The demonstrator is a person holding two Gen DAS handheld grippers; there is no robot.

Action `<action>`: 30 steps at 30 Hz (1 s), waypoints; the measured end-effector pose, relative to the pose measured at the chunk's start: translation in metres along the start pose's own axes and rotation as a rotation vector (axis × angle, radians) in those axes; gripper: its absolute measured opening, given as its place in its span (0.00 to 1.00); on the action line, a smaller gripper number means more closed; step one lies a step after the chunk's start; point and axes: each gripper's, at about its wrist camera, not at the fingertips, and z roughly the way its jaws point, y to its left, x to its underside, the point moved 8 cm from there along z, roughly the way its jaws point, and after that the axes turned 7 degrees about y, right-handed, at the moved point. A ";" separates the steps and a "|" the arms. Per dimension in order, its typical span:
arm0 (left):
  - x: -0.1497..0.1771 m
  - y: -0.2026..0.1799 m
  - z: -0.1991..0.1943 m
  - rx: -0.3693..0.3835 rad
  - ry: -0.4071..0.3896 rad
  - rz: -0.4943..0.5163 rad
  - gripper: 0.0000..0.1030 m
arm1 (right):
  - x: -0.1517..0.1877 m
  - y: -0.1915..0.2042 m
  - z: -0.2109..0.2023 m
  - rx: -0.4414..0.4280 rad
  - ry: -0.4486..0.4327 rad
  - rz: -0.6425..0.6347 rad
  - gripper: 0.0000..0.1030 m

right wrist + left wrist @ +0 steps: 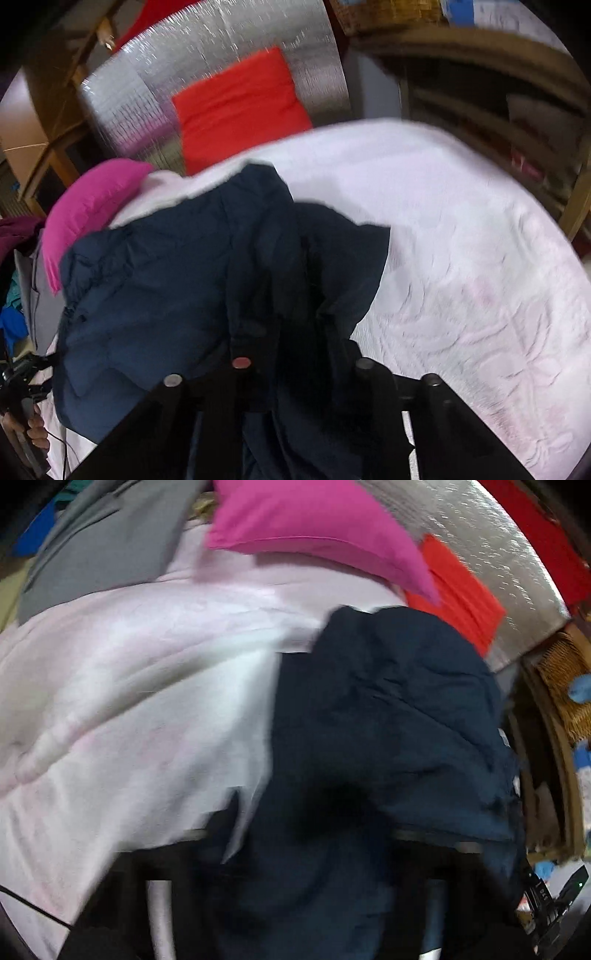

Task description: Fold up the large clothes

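Note:
A large navy blue garment [388, 709] hangs bunched over a pale pink quilted bed cover [129, 686]. My left gripper [306, 849] is shut on the navy garment, whose cloth drapes over and hides the fingers. In the right wrist view the same navy garment [177, 280] spreads to the left and rises from my right gripper [273, 373], which is shut on a fold of it above the bed cover [461, 258]. The left hand-held gripper shows at the far left of the right wrist view [18, 376].
A magenta pillow [314, 528] and a red cushion [458, 590] lie at the bed's head against a silver foil panel [480, 542]. A grey garment [99, 550] and other clothes lie far left. Wooden furniture and a wicker basket [565, 679] stand at the right.

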 end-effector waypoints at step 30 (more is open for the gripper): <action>0.013 0.049 -0.030 -0.135 -0.054 -0.068 0.76 | 0.035 -0.059 -0.027 -0.148 0.007 0.293 0.72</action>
